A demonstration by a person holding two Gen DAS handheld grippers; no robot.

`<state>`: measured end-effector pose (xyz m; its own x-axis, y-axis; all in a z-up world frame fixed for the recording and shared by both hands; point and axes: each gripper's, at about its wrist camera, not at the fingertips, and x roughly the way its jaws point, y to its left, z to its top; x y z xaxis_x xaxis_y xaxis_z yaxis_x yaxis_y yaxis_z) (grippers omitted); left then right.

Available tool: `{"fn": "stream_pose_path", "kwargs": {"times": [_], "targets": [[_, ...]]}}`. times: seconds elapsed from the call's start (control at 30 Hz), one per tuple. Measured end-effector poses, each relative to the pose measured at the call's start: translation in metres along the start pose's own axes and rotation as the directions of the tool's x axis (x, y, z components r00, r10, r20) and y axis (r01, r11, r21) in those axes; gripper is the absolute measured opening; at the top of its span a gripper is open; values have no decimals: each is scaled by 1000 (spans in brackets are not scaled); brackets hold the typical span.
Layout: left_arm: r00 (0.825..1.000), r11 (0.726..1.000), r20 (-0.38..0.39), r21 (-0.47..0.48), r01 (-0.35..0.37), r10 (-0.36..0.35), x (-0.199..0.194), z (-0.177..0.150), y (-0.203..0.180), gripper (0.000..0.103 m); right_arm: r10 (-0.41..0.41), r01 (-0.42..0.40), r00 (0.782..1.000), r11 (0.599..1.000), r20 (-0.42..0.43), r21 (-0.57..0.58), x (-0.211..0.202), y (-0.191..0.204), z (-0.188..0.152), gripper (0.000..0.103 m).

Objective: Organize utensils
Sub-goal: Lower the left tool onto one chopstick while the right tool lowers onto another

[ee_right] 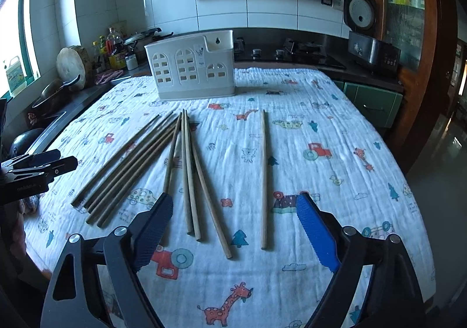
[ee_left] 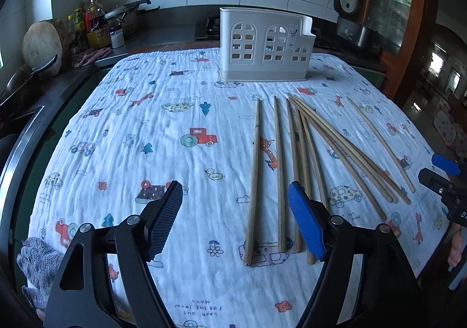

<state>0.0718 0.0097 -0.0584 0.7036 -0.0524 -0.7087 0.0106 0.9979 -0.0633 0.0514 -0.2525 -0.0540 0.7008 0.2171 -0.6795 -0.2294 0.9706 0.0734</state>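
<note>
Wooden chopsticks [ee_right: 189,179] lie loose mid-frame, ends toward me for easy pickup; holder [ee_right: 191,71] upper centre. My L gripper [ee_left: 233,221] & R gripper [ee_right: 235,228] fingers released, nothing gripped.

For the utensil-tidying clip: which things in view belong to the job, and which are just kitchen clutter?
Job:
- chopsticks, loose on the cloth
- white holder, upright at the far end
- left gripper and right gripper, jaws open, nothing between them

Lying about:
- rice cooker
- bottles
- chopping block
- stove
</note>
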Motion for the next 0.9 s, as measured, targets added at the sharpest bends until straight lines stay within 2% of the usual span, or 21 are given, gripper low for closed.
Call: {"fn": "stream_pose_path", "kwargs": {"times": [0.13,0.2,0.5,0.7,0.9], "targets": [[1000,1000,-22,1,19,-19,9,0,-1,64,4,-3,1000,1000,-20,26,12,-7,-2,68],[999,1000,-37,2,25,-25,14,-1,0,59,15,-13,999,999,-39,38,19,-11,-3,58],[993,996,-79,18,91,-89,30,-3,-6,37,8,-3,997,997,-74,74,35,-22,-5,28],[987,991,-99,25,133,-130,39,-5,-10,22,10,-2,996,996,-86,84,42,-26,-6,23],[985,990,-115,23,136,-132,48,-4,-10,15,-9,17,995,997,-95,76,47,-26,-9,15]]}}
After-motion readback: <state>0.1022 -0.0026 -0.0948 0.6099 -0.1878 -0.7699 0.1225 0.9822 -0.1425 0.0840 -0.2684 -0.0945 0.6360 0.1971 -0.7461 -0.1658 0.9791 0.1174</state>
